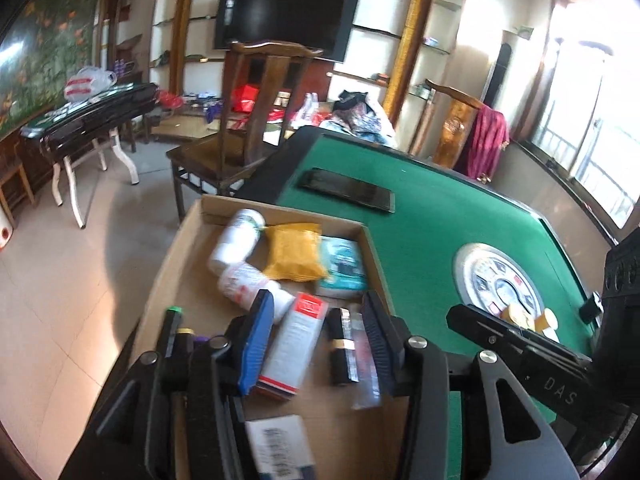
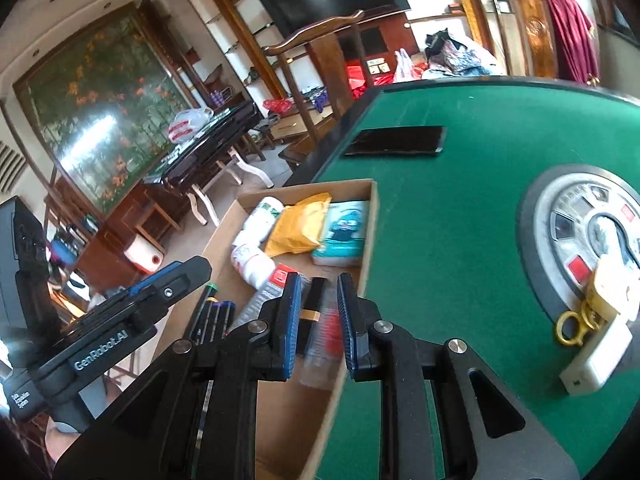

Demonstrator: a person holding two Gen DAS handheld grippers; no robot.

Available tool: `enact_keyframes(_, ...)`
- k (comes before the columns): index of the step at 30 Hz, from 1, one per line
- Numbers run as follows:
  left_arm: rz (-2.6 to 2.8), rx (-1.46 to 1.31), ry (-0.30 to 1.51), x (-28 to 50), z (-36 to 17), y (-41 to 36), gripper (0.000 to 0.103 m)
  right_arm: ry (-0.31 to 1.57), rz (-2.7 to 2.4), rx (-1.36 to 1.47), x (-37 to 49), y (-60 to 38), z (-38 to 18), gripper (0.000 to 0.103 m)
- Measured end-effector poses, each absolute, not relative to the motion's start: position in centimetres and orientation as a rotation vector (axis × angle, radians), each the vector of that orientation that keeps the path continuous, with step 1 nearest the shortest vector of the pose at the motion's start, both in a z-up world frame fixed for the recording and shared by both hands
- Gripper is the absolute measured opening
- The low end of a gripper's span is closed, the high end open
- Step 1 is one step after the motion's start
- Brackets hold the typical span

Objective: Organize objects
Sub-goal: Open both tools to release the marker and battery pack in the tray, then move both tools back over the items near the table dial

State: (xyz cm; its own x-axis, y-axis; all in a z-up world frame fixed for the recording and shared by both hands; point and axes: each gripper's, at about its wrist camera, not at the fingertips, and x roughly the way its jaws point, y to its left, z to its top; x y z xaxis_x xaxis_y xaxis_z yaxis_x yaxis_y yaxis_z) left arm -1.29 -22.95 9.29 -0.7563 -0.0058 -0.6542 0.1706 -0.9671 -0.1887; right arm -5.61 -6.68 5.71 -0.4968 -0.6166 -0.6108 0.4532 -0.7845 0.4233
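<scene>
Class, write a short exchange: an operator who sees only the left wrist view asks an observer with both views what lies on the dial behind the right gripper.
Operator: The right gripper covers something yellow on the dial. What is it?
Observer: Gold rings, lying on the dial's dark rim.
Operator: Is anything next to them?
Observer: Yes, a white block beside the rings, with its near end off the dial and on the felt.
</scene>
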Motion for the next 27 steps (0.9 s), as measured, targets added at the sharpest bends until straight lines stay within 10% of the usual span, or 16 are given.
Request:
enact_keyframes(17,-3.064,1.325,0.055,-3.6,7.1,-7.6,0.070,-0.403,-2.513,0.889,-3.2,10.8,7.6,0.056)
enact_keyframes(27,-3.050,1.396,-0.207,-6.1,4.4,0.7,0.070,-0.616,-2.563,0.945,-3.8,18.4,5.7,0.057)
